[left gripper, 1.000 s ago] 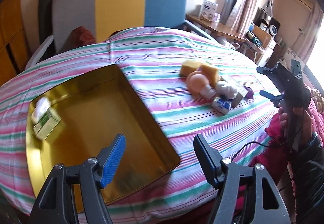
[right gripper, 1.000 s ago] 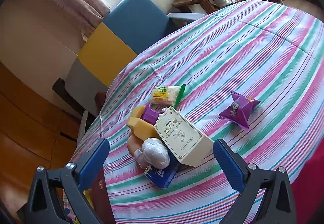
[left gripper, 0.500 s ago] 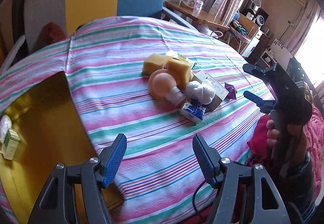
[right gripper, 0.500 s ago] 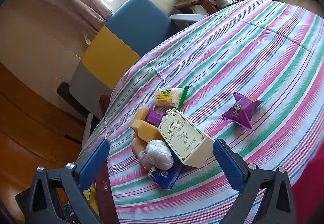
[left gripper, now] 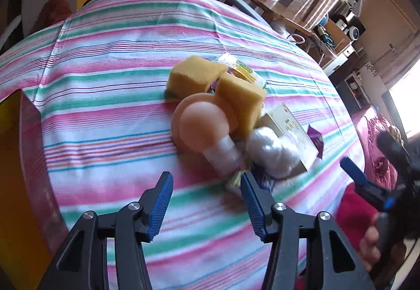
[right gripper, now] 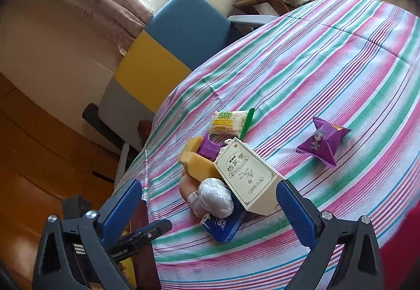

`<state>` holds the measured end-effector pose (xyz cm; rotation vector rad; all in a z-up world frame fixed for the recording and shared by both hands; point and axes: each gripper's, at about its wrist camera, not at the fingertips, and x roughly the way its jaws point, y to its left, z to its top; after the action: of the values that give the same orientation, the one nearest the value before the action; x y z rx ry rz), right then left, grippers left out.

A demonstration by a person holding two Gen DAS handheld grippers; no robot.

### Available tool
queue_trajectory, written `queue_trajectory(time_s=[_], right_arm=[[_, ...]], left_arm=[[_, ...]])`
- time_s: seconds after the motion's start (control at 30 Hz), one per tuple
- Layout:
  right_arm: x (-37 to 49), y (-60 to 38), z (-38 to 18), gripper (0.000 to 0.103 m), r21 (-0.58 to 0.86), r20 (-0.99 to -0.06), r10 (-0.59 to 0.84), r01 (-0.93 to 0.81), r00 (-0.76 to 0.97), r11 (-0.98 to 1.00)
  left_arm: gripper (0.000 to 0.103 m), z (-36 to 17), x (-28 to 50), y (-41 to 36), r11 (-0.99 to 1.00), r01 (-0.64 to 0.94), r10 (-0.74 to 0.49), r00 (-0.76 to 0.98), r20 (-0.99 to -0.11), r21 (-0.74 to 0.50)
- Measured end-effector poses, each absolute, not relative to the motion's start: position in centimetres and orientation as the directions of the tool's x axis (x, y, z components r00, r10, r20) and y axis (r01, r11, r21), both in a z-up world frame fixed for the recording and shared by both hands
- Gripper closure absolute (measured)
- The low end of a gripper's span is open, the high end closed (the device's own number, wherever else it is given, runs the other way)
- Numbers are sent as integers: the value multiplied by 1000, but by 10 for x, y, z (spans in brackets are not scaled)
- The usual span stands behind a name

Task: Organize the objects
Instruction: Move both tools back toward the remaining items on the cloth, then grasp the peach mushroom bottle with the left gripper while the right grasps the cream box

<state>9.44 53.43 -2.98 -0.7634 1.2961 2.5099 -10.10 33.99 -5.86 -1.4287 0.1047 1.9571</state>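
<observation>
Clutter pile mid-table: two yellow foam sponge blocks, peach round-headed plastic toy, white crumpled wrapped ball, cream printed carton, blue flat packet. Purple foil pouch sits apart. Left gripper spread, empty, just short of the toy. Right gripper spread wide, empty. Surface: pink-green striped tablecloth. Blue-yellow-grey chair behind, window beyond.

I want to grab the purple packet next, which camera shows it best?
The right wrist view: the purple packet lies whole and apart on the tablecloth. The left wrist view shows only a corner behind the box.
</observation>
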Motion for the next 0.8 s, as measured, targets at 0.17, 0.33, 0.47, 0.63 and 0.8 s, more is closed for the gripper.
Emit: queue_trajectory(time_s=[0.17, 0.33, 0.47, 0.63, 0.8], right_arm=[[94, 535, -31, 0, 710, -524, -65, -394, -849, -584], [92, 535, -32, 0, 721, -517, -83, -381, -852, -579], [93, 536, -32, 0, 726, -511, -86, -376, -855, -576], [91, 535, -32, 0, 718, -525, -85, -387, -847, -579], [91, 535, -32, 0, 709, -536, -76, -399, -841, -582]], left_arm=[[25, -71, -124, 367, -762, -577, 464, -168, -870, -295], [19, -85, -135, 389, -745, -626, 421, -174, -890, -230], [19, -98, -149, 391, -746, -615, 423, -143, -895, -255], [33, -100, -142, 393, -723, -637, 444, -132, -886, -268], [44, -85, -136, 380, -709, -640, 490, -145, -860, -296]])
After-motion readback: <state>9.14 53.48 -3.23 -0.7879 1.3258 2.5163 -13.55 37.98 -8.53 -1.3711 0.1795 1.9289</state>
